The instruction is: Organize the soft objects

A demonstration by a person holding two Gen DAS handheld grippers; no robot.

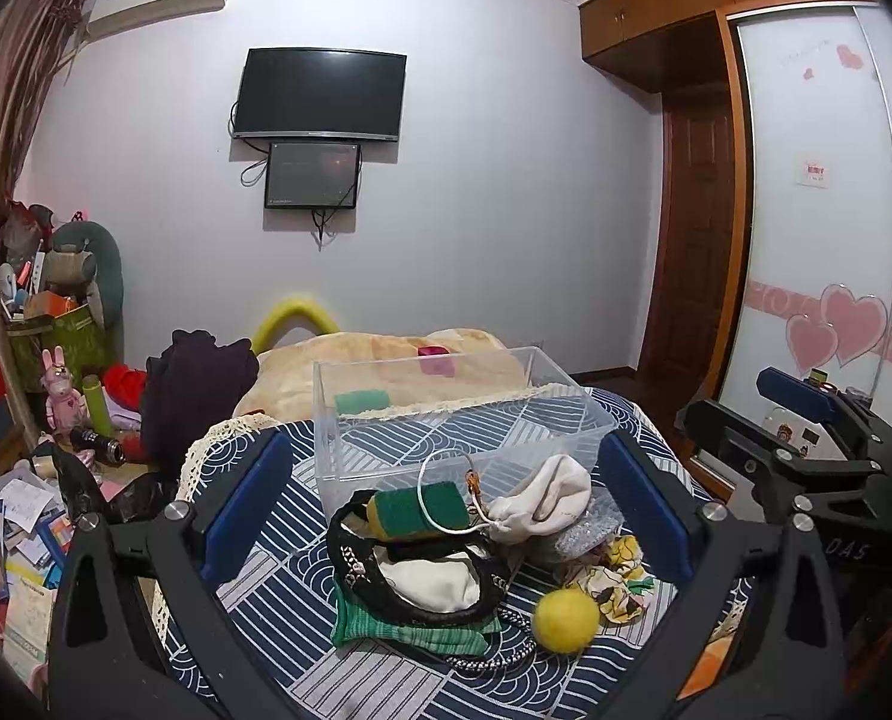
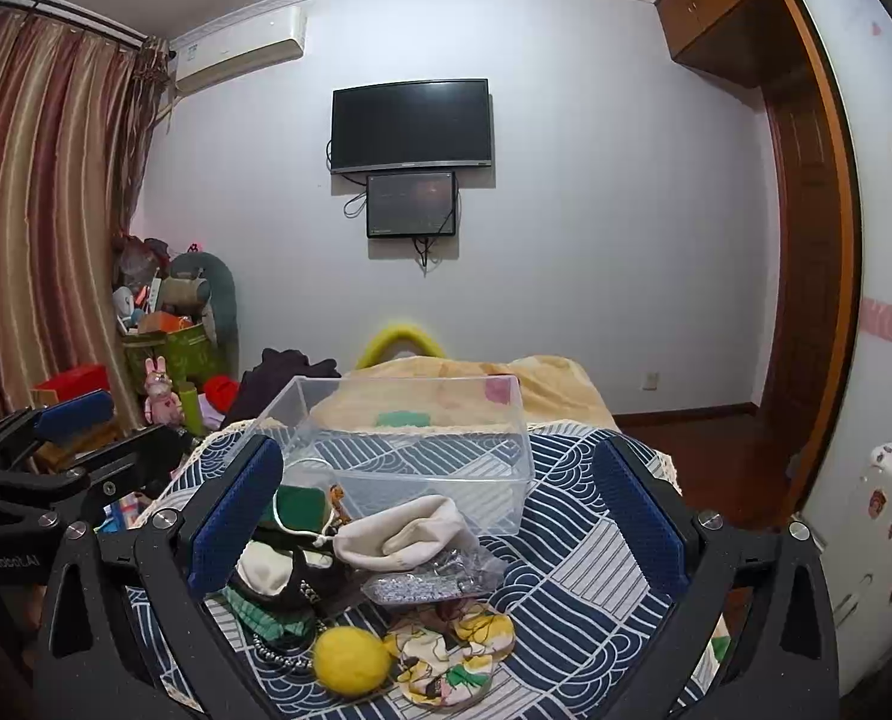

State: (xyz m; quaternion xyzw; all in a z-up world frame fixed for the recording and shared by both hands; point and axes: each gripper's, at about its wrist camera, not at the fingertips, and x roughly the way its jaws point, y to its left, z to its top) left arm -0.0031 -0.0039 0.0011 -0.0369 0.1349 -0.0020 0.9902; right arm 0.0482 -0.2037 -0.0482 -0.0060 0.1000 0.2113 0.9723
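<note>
A pile of soft things lies on the blue patterned cloth (image 1: pixel 278 546) in front of an empty clear plastic box (image 1: pixel 446 414). It holds a yellow felt ball (image 1: pixel 565 620), a white drawstring pouch (image 1: pixel 541 498), a green sponge (image 1: pixel 422 513), a black-rimmed cream pouch (image 1: pixel 428 585), a green striped cloth (image 1: pixel 410 636) and a floral scrunchie (image 1: pixel 616 579). My left gripper (image 1: pixel 440 516) is open, above the pile, holding nothing. My right gripper (image 2: pixel 440 522) is open and empty above the same pile: ball (image 2: pixel 351 659), pouch (image 2: pixel 398 531), scrunchie (image 2: pixel 451 654), box (image 2: pixel 410 450).
A beige blanket (image 1: pixel 386 360) lies behind the box. Dark clothes (image 1: pixel 197 390) sit at the left. Clutter, toys and papers (image 1: pixel 20 516) crowd the floor on the left. A wardrobe (image 1: pixel 817 180) stands at the right. A small bubble-wrap bag (image 2: pixel 428 579) lies in the pile.
</note>
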